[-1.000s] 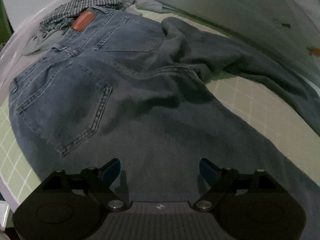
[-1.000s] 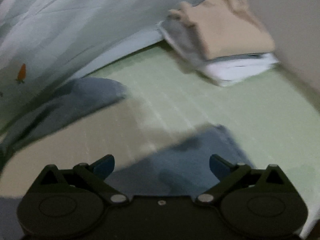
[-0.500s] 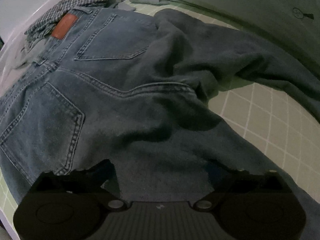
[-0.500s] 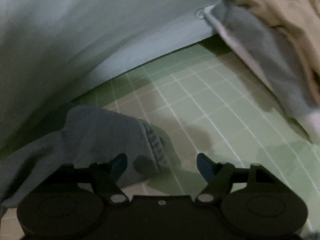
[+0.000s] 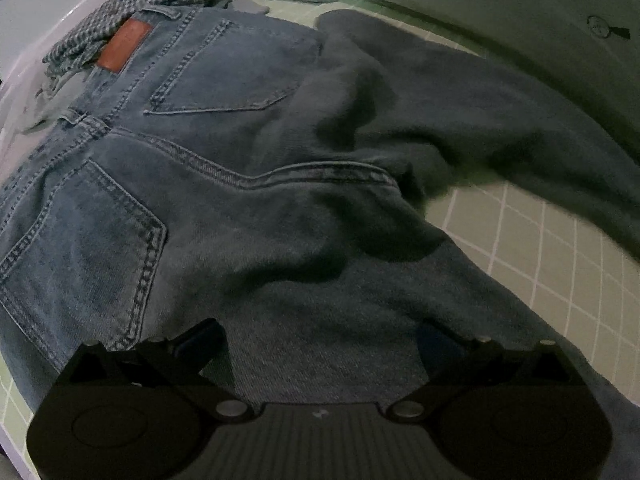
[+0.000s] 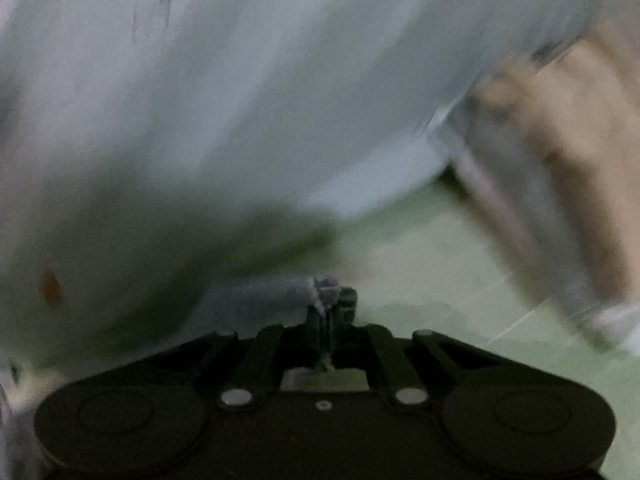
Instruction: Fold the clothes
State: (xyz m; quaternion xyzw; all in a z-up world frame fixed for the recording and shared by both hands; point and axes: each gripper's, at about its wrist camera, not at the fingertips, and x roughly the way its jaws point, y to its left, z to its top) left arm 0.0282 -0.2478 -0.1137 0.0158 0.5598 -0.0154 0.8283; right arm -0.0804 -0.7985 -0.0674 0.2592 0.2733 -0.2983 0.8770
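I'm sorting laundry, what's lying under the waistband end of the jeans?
A checked garment and some pale grey-blue cloth poke out from beneath the jeans by the brown patch. How far they extend underneath is covered by denim.

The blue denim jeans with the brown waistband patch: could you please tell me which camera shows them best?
The left wrist view: the blue denim jeans fill it, back pockets up. The right wrist view shows only a hem pinched in the right gripper.

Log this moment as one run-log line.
left tool: open over jeans seat | right tool: just closed, shut on jeans hem | fold: not yet made
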